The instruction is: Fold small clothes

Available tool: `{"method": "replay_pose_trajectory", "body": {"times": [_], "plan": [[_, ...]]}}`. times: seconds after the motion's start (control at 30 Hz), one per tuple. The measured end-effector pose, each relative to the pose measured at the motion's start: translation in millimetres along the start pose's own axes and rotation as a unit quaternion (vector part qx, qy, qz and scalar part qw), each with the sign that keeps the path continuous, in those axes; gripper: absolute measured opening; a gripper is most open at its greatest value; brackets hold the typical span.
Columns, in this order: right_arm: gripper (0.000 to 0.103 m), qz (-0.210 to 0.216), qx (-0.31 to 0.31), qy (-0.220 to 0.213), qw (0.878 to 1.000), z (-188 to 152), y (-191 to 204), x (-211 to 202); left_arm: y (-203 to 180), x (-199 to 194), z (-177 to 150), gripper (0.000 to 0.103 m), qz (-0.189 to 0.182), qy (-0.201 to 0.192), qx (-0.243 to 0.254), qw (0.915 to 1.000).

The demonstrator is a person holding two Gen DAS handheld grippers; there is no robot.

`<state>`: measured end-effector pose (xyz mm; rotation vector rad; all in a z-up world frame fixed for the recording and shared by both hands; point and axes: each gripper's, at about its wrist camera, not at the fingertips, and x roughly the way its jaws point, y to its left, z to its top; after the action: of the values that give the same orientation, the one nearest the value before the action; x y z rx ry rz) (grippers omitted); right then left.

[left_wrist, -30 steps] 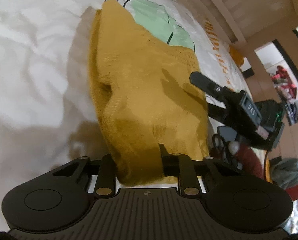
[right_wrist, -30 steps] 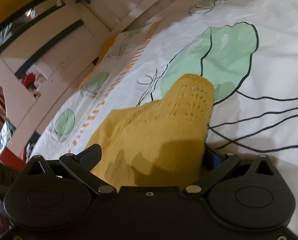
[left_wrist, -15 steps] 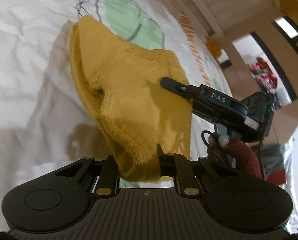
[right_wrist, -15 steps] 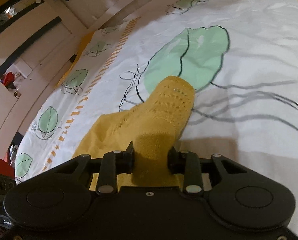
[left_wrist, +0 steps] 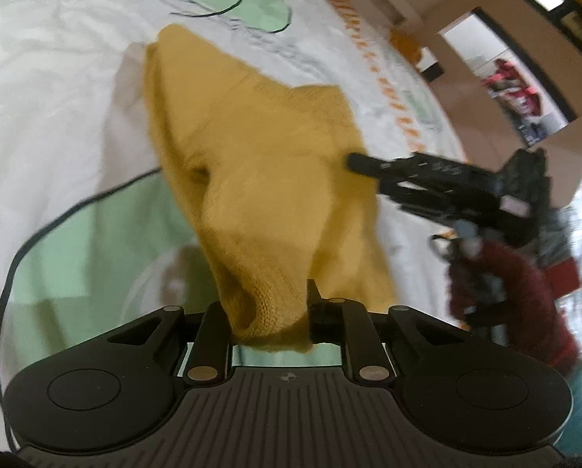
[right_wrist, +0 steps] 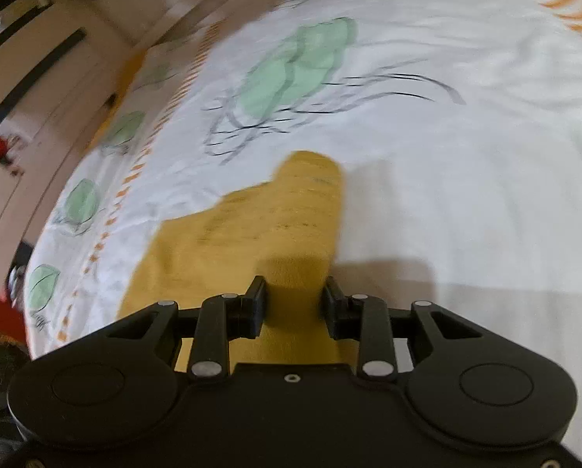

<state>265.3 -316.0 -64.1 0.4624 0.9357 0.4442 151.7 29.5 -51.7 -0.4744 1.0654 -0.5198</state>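
A mustard-yellow knit garment [left_wrist: 259, 179] hangs stretched above a white bedsheet [left_wrist: 57, 78] printed with green leaves. My left gripper [left_wrist: 269, 312] pinches one bunched edge; its jaws are opening slightly, with the fabric still pressed between the pads. In the right wrist view the same garment [right_wrist: 252, 226] runs forward from my right gripper [right_wrist: 294, 296], which is shut on another edge. The right gripper [left_wrist: 365, 163] also shows in the left wrist view, reaching into the cloth from the right. The far end of the garment trails on the sheet [right_wrist: 466, 195].
A dark red sleeve [left_wrist: 505, 273] holds the right gripper. The bed's edge with an orange striped border [right_wrist: 571, 4] runs along the far side. Beyond it are a pale wooden frame [right_wrist: 57, 78] and a doorway [left_wrist: 524, 78] onto a cluttered room.
My right gripper went from wide open around the fabric to shut on it. Both grippers then moved across the bed, dragging the garment off the green leaf print.
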Motion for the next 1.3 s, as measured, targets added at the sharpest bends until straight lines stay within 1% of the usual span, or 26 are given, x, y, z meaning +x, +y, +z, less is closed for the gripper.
{"method": "replay_pose_trajectory", "body": {"times": [0.07,0.1,0.2,0.27,0.33,0.43,0.53,0.63,0.7,0.77,0.8,0.9,0.97,1.07,1.1,1.17,1.23,1.3], "plan": [[0.046,-0.008,0.015,-0.008,1.0,-4,-9,-6,-1,4,-5,0.021,0.022,-0.002,0.008,0.9997],[0.047,-0.013,0.018,-0.012,1.0,-5,-13,-8,-2,4,-7,0.022,0.026,-0.008,0.011,0.9996],[0.053,-0.02,0.014,-0.031,0.999,-12,-15,-18,0,3,-9,0.023,0.029,-0.028,-0.001,0.9992],[0.054,-0.023,0.006,-0.048,0.999,-16,-13,-26,-1,3,-11,0.022,0.035,-0.041,0.0,0.9985],[0.054,-0.02,-0.015,-0.058,0.998,-22,-6,-36,-4,1,-15,0.023,0.039,-0.054,0.007,0.9977],[0.055,-0.005,-0.058,-0.062,0.996,-38,8,-46,-9,-3,-19,0.023,0.05,-0.074,0.021,0.9958],[0.056,-0.001,-0.099,-0.065,0.993,-57,25,-52,-19,-11,-26,0.023,0.066,-0.106,0.052,0.9909],[0.059,-0.004,-0.136,-0.054,0.989,-72,36,-52,-25,-20,-32,0.024,0.079,-0.132,0.08,0.9848],[0.059,-0.032,-0.163,-0.033,0.986,-82,41,-48,-27,-23,-33,0.025,0.092,-0.142,0.086,0.9818],[0.059,-0.068,-0.176,-0.007,0.982,-91,36,-44,-25,-26,-34,0.025,0.102,-0.151,0.081,0.98],[0.059,-0.074,-0.177,-0.002,0.981,-93,32,-43,-23,-30,-37,0.025,0.103,-0.155,0.077,0.9796],[0.059,-0.08,-0.175,-0.008,0.981,-93,27,-48,-20,-36,-36,0.025,0.116,-0.178,0.066,0.975],[0.062,-0.09,-0.175,-0.011,0.98,-95,25,-50,-19,-38,-34,0.025,0.126,-0.19,0.069,0.9713],[0.062,-0.085,-0.163,-0.015,0.983,-96,22,-54,-15,-38,-35,0.026,0.129,-0.193,0.059,0.9708],[0.062,-0.087,-0.166,-0.018,0.982,-95,23,-54,-13,-36,-35,0.026,0.131,-0.188,0.055,0.9719],[0.063,-0.09,-0.174,-0.027,0.98,-98,27,-57,-8,-28,-34,0.026,0.144,-0.162,0.045,0.9751],[0.063,-0.09,-0.181,-0.045,0.978,-98,31,-60,-1,-20,-35,0.027,0.15,-0.137,0.034,0.9785],[0.063,-0.083,-0.192,-0.073,0.975,-98,37,-66,1,-21,-36,0.028,0.144,-0.142,0.025,0.9789]]}}
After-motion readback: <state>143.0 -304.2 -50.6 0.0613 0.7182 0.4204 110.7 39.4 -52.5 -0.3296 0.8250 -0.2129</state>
